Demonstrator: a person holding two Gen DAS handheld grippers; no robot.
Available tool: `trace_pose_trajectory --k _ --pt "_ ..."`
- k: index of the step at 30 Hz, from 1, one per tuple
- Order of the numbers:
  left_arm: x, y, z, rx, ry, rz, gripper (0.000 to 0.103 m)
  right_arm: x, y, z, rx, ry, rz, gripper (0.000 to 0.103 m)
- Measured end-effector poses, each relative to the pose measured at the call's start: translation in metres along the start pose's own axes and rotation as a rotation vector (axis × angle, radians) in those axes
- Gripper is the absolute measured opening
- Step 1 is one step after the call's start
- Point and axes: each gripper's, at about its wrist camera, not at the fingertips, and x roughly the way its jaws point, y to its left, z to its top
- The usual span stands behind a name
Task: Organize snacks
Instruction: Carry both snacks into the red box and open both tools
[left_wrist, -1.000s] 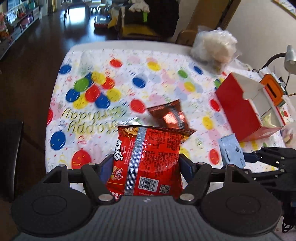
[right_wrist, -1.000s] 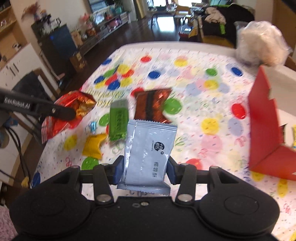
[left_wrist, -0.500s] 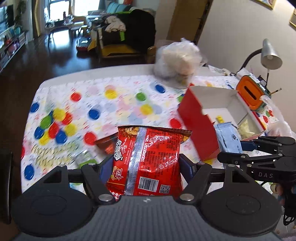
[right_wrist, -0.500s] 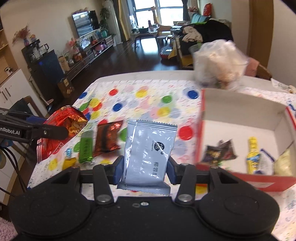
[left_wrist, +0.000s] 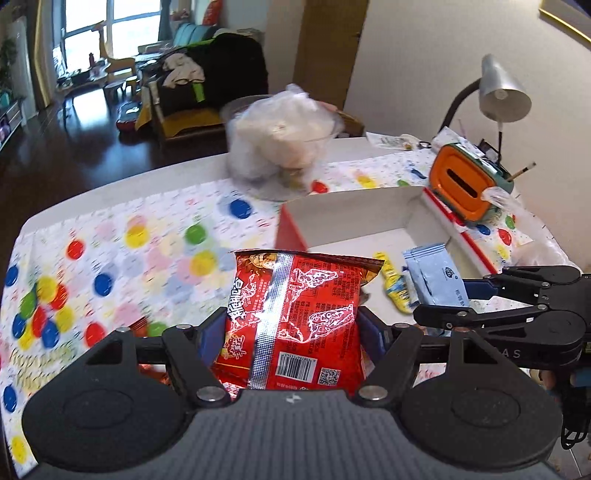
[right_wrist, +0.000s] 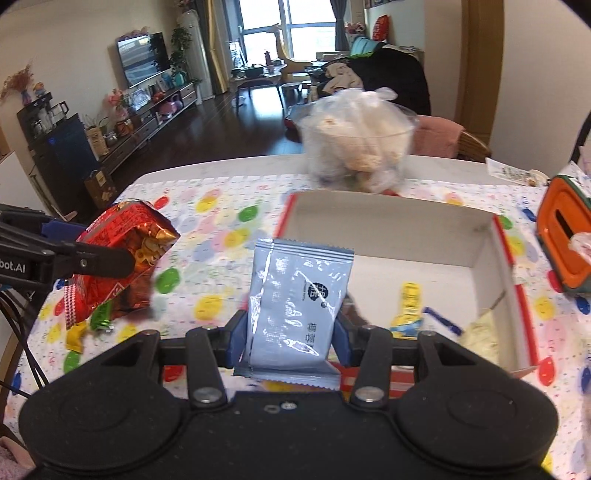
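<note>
My left gripper (left_wrist: 291, 328) is shut on a red snack bag (left_wrist: 299, 317) and holds it in the air just in front of the near left corner of the red box (left_wrist: 291, 232). My right gripper (right_wrist: 290, 332) is shut on a light blue snack packet (right_wrist: 295, 299), held above the box's near edge. The box (right_wrist: 388, 229) is open, white inside, and holds a yellow packet (right_wrist: 408, 306) and a pale packet (right_wrist: 480, 332). The blue packet (left_wrist: 436, 277) and right gripper also show in the left wrist view; the red bag (right_wrist: 122, 254) shows in the right wrist view.
A clear plastic bag of food (right_wrist: 356, 140) stands behind the box. An orange container (left_wrist: 465, 184) and a desk lamp (left_wrist: 498, 92) are at the far right. Green and yellow snacks (right_wrist: 88, 325) lie on the balloon-print tablecloth (left_wrist: 147, 236) at the left.
Both grippers have moved forward and right with their packets. They now hang at the box's near edge, with the box closer and more of its inside in view.
</note>
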Motion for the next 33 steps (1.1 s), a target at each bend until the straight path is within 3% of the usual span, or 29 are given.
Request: trace_pose_trajectory --k 14,24,33 --pt "0.057 -0.072 0.028 0.082 0.041 0.018 0.073 0.002 -0.073 0.003 0.013 0.012 -0.062 0.045" --pt "0.113 -0.099 0.042 0.145 0.113 0.056 0.073 0.038 -0.115 0.004 0.014 0.096 -0.124 0.045" --pt "0.16 -0.113 0.048 0.179 0.2 0.095 0.073 0.082 -0.127 0.002 -0.01 0.196 -0.113 0.045"
